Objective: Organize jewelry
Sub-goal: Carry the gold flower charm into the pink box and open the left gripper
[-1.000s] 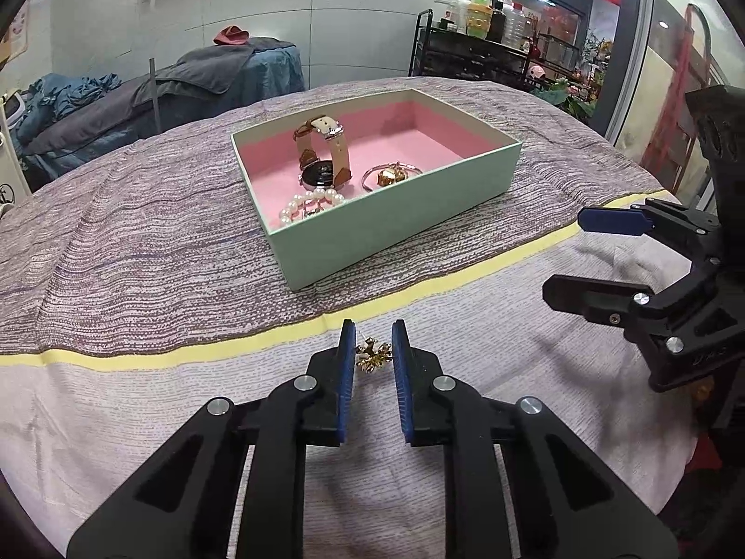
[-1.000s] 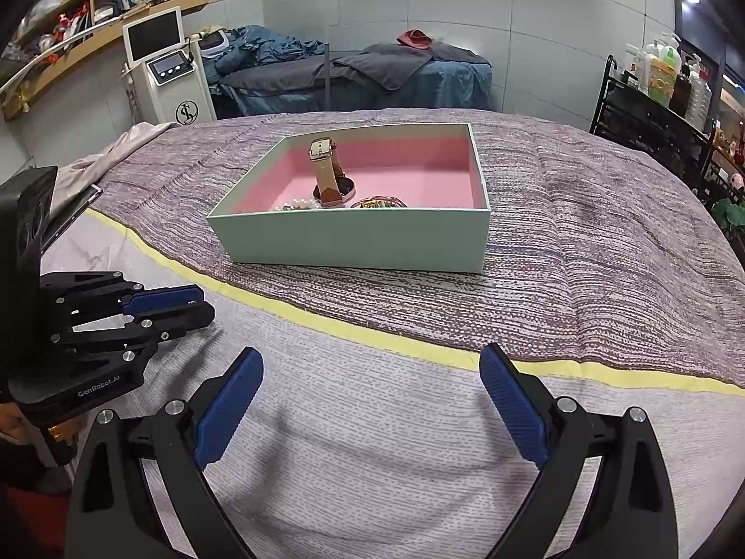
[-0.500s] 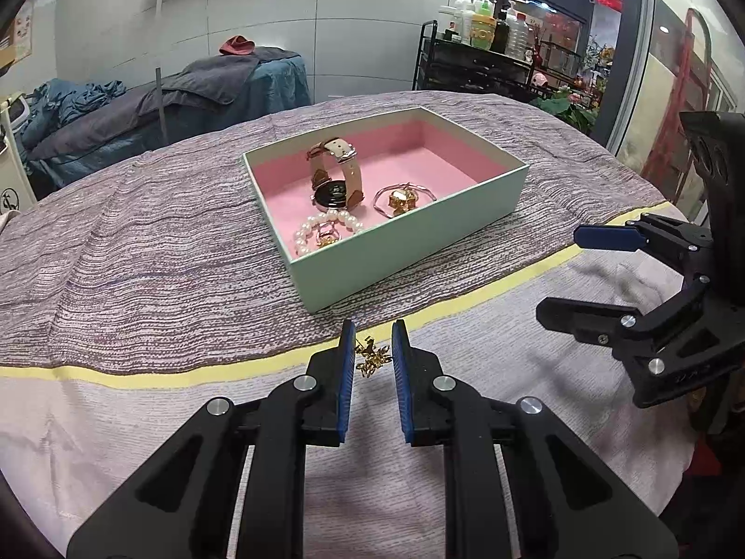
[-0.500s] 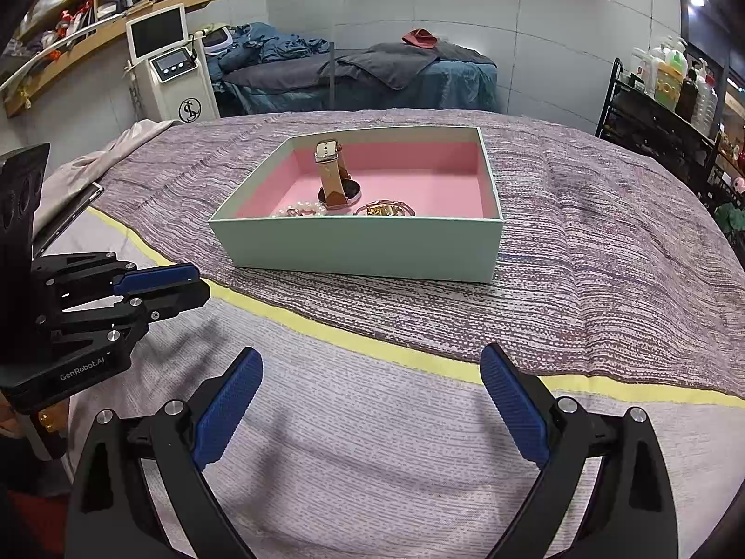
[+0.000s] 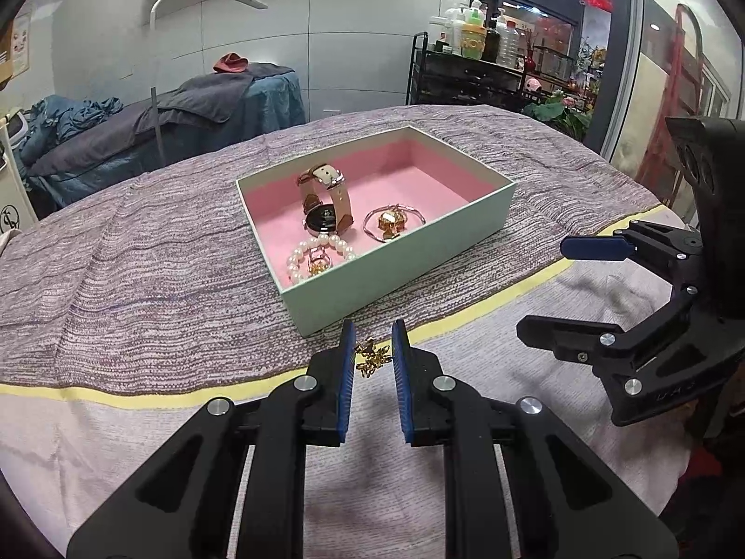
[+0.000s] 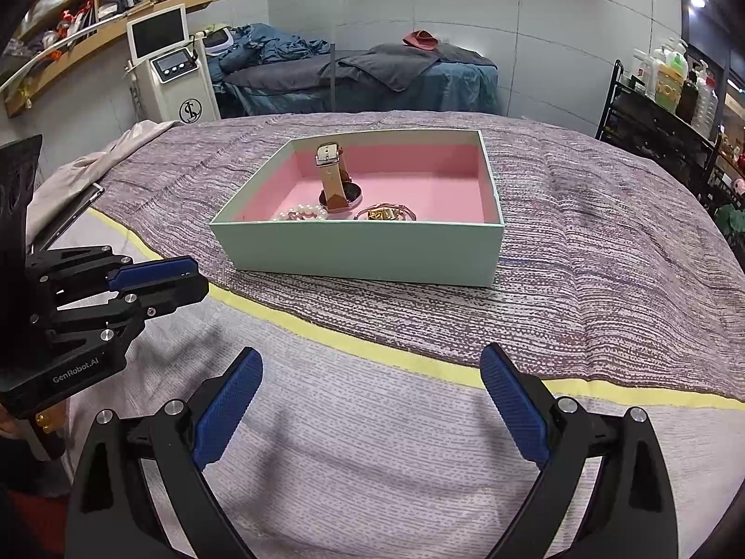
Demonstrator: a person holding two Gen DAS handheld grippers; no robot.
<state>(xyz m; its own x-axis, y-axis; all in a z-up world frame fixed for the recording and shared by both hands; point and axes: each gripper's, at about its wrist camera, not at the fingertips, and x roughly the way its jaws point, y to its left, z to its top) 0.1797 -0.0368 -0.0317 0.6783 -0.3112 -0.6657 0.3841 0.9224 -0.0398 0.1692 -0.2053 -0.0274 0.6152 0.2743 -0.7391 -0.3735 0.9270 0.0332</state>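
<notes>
My left gripper (image 5: 372, 340) is shut on a small gold ornament (image 5: 372, 357), which is pinched at the fingertips just above the cloth, in front of the box's near corner. The mint-green box (image 5: 405, 275) with a pink lining holds a tan-strapped watch (image 5: 326, 205), a pearl bracelet (image 5: 321, 251) and a thin bangle with a gold charm (image 5: 393, 223). My right gripper (image 6: 370, 356) is open wide over the pale cloth, with nothing between its fingers. It also shows at the right of the left wrist view (image 5: 545, 286). The left gripper (image 6: 198, 279) appears at the left of the right wrist view.
A striped purple cloth (image 6: 582, 251) covers the bed, with a yellow band (image 6: 372, 349) across it and paler cloth on the near side. A treatment couch (image 6: 372, 74), a white machine (image 6: 172, 70) and a bottle rack (image 6: 661, 107) stand beyond the bed.
The left gripper has risen slightly with the gold ornament still between its pads, and the box now sits a little nearer in its view. The right gripper has stayed put, open.
</notes>
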